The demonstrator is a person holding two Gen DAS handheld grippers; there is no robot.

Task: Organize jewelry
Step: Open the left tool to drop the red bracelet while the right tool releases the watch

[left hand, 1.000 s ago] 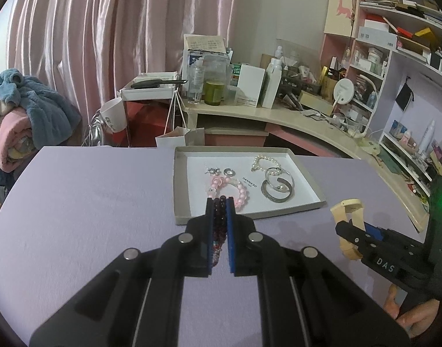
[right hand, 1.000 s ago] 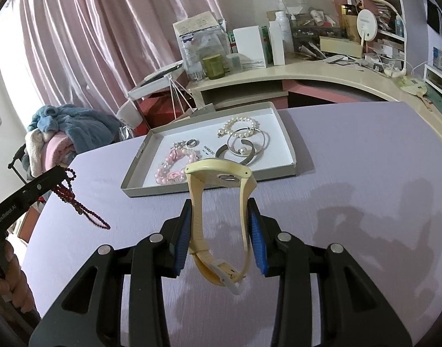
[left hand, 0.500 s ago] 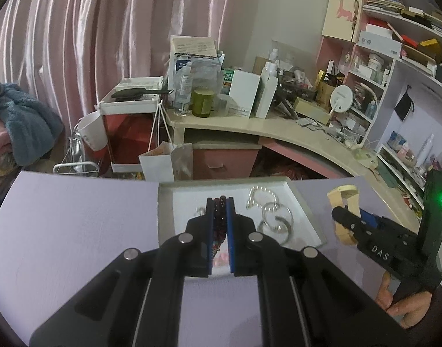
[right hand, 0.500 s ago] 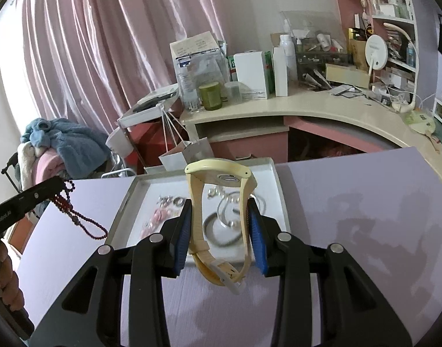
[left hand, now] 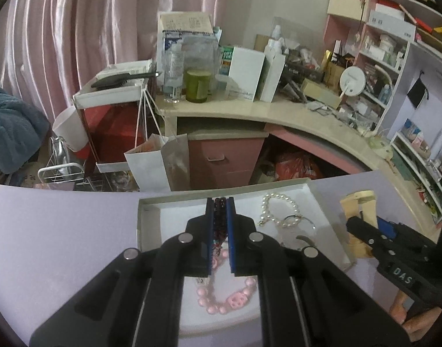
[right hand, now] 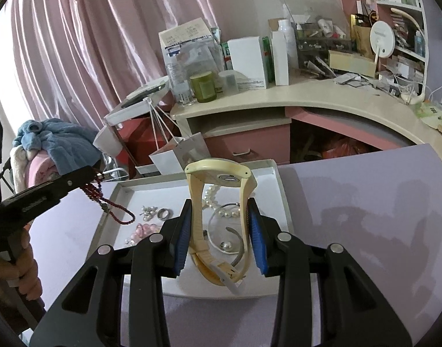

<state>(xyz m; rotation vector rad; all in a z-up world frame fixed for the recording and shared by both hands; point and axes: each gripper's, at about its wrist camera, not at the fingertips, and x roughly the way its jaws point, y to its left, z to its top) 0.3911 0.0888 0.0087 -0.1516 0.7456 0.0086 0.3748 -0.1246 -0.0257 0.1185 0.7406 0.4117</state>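
Note:
My left gripper (left hand: 220,205) is shut on a dark red bead necklace (left hand: 220,219), which hangs over the grey jewelry tray (left hand: 151,202); the necklace also shows in the right wrist view (right hand: 111,206), dangling above the tray's left part. My right gripper (right hand: 219,205) is shut on a cream yellow watch (right hand: 218,173), held above the tray (right hand: 281,190). The watch also shows in the left wrist view (left hand: 361,202). In the tray lie a pink bead bracelet (left hand: 226,300), a pearl bracelet (left hand: 278,208), silver bangles (right hand: 223,231) and a ring (right hand: 164,213).
The tray sits on a lilac tabletop (right hand: 365,202). Beyond the table's far edge stand a cluttered curved desk (left hand: 249,112), a white paper bag (left hand: 157,162), a cart and pink curtains. Shelves fill the right side (left hand: 394,43).
Both grippers have moved forward over the tray, still holding the necklace and the watch. The tray now lies directly beneath both sets of fingers.

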